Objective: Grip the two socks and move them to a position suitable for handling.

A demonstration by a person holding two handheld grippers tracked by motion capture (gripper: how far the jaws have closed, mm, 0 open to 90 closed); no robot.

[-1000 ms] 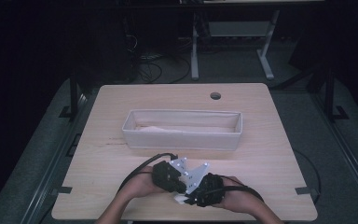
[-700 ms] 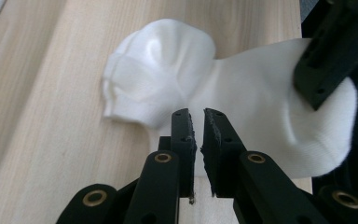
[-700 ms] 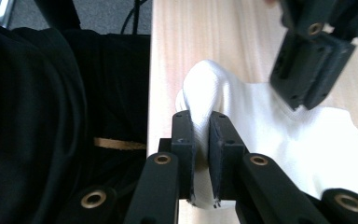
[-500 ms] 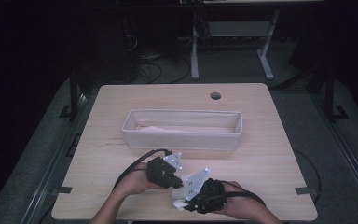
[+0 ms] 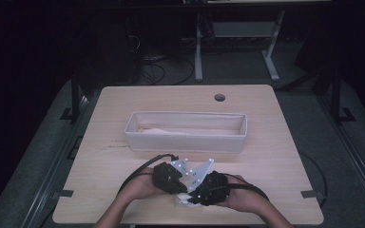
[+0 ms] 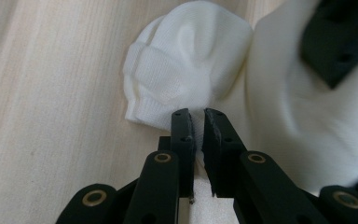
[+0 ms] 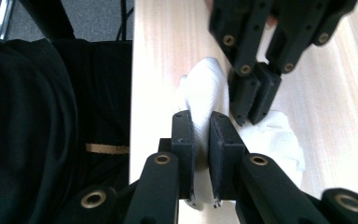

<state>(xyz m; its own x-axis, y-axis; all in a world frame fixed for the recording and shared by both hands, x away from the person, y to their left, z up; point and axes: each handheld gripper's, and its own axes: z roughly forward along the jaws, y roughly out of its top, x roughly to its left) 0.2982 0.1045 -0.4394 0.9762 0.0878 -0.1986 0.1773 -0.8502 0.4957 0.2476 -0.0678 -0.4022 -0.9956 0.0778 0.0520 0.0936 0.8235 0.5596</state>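
Left gripper [image 6: 199,122]: we see its jaws nearly closed, pinching a fold of the white cloth [image 6: 191,70] between the tips.
Right gripper [image 7: 200,126]: we see its jaws drawn close together, clamping an edge of the white cloth [image 7: 205,93] at the near edge of the table [image 7: 158,56].
Relative pose: in the high view we find the left gripper [image 5: 171,176] and right gripper [image 5: 204,190] tip to tip, almost touching, low at the table's front.
Change: against the frame half a second earlier, we note both grippers in nearly the same spot, the pair sitting a little closer together.
Cloth: we observe a white knitted fabric, bunched and creased, lying on the wooden table [image 5: 275,142] near its front edge, well apart from the long fabric bin [image 5: 185,137].
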